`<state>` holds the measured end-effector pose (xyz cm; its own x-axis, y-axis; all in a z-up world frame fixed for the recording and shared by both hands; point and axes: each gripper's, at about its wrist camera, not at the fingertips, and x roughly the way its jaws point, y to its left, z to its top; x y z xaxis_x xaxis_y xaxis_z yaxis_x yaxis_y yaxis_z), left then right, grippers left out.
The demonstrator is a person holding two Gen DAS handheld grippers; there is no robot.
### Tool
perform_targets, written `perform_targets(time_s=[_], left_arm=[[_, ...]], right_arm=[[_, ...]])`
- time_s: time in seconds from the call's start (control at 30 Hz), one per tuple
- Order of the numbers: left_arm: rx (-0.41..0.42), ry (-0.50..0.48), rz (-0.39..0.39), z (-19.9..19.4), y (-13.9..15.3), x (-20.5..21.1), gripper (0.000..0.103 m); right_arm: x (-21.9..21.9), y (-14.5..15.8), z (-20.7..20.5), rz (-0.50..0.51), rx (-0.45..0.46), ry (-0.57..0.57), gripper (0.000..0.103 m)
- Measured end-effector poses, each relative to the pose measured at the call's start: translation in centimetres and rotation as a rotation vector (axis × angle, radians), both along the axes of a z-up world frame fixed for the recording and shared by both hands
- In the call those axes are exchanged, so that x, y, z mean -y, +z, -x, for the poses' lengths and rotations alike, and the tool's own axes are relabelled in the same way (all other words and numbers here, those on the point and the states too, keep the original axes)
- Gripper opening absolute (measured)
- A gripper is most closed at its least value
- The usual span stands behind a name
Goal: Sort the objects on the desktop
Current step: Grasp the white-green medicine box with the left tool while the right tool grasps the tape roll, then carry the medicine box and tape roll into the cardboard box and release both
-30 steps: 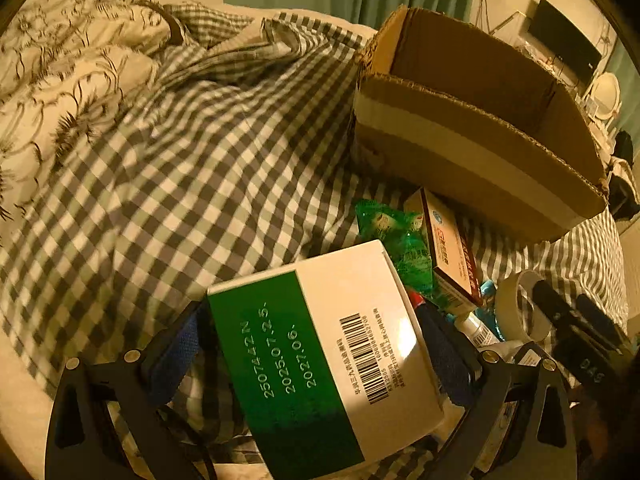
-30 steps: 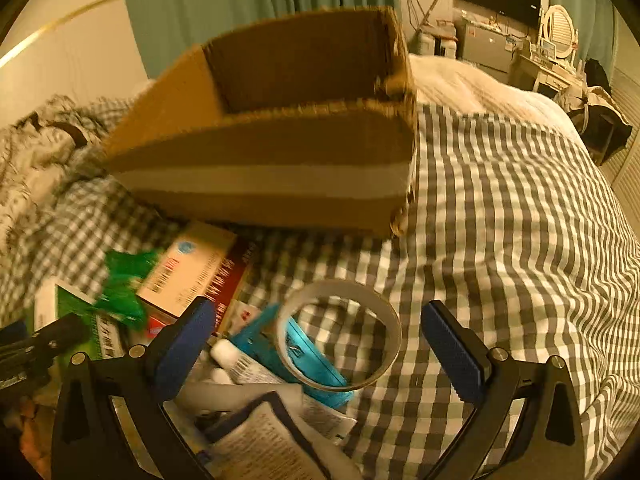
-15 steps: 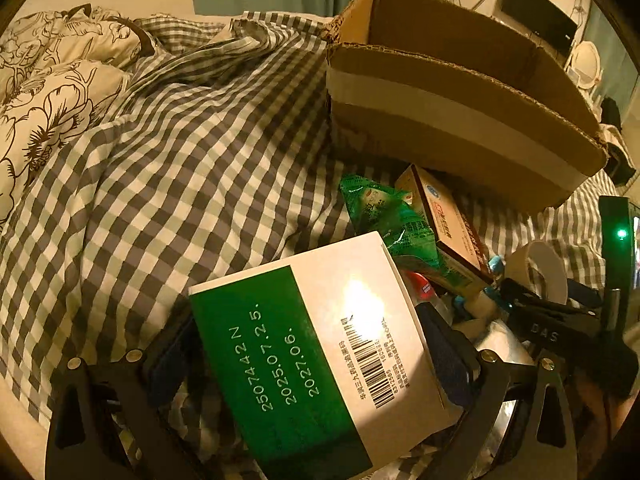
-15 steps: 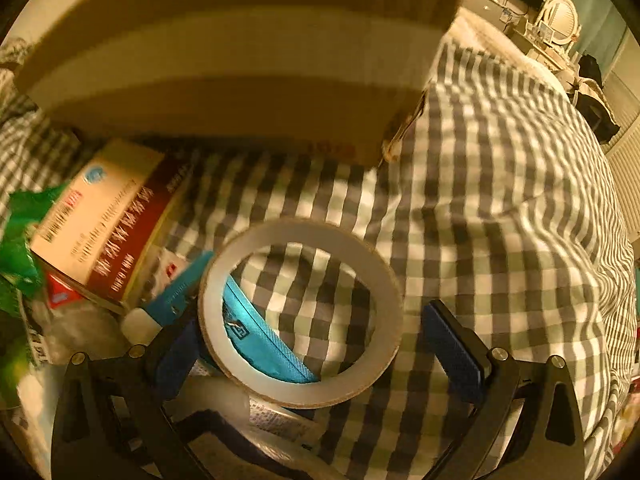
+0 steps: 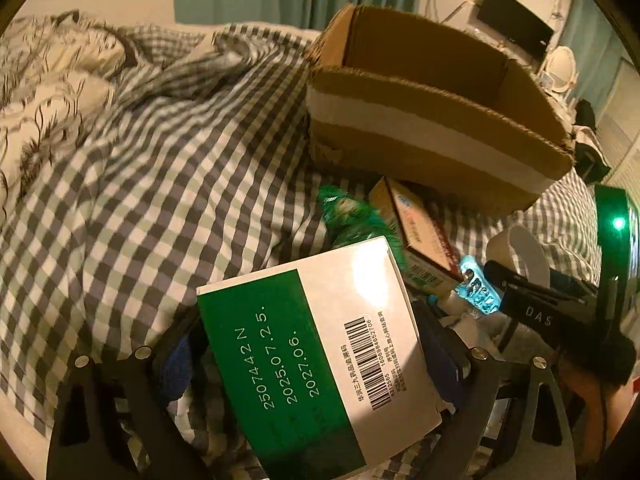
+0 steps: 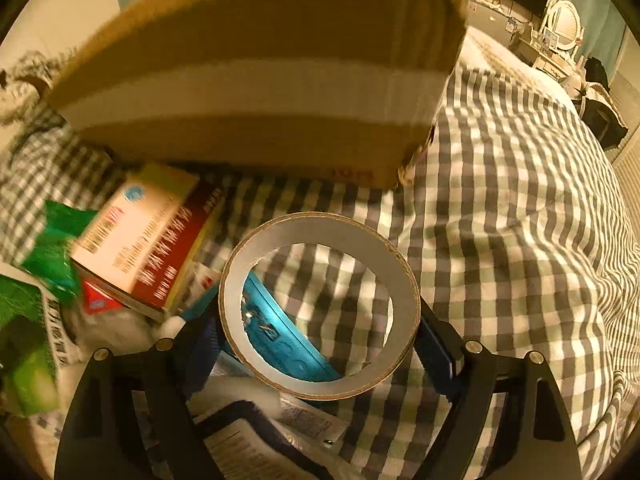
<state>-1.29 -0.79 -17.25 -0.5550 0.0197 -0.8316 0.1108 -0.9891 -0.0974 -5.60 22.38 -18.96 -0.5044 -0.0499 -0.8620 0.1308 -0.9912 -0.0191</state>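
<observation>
Ahead, a cardboard box (image 6: pixel 256 80) stands behind scattered packets (image 6: pixel 148 236).

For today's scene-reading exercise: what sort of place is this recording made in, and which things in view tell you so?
Most likely a bedroom: the clutter lies on a bed with a checked sheet, a floral duvet is bunched beside it, and a vanity mirror stands at the far wall.

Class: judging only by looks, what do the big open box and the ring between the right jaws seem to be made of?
Open box: corrugated cardboard, matte brown, ragged torn rim, pale tape band.
Ring: probably a tape roll; smooth pale inner face, brown cardboard-like edge.
</observation>
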Motion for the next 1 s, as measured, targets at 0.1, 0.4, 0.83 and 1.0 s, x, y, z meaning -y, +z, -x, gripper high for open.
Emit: perform_targets(time_s=[0.1,0.4,0.83,1.0], left_arm=[[-0.038,-0.028,0.010,-0.3,0.7,-0.4,0.096],[-0.166,-0.060,-0.005,-1.2,4.5,0.0,0.095],[-0.436,-0.065,0.082,-1.9,11.0,0.1,0.094],[-0.512,-0.073,0.077,-2.1,13.1,0.0,0.094]], right_arm=[[-0.2,1.4,-0.6,0.023,-0.036,-0.003,0.085],[0.6,4.8,-1.2,0.145,-0.186,0.005,0.085],[1.9,13.0,-4.8,0.203,-0.491,-0.003,0.085],[3.7,15.3,-6.3,0.210,-0.571,0.018,0.085]])
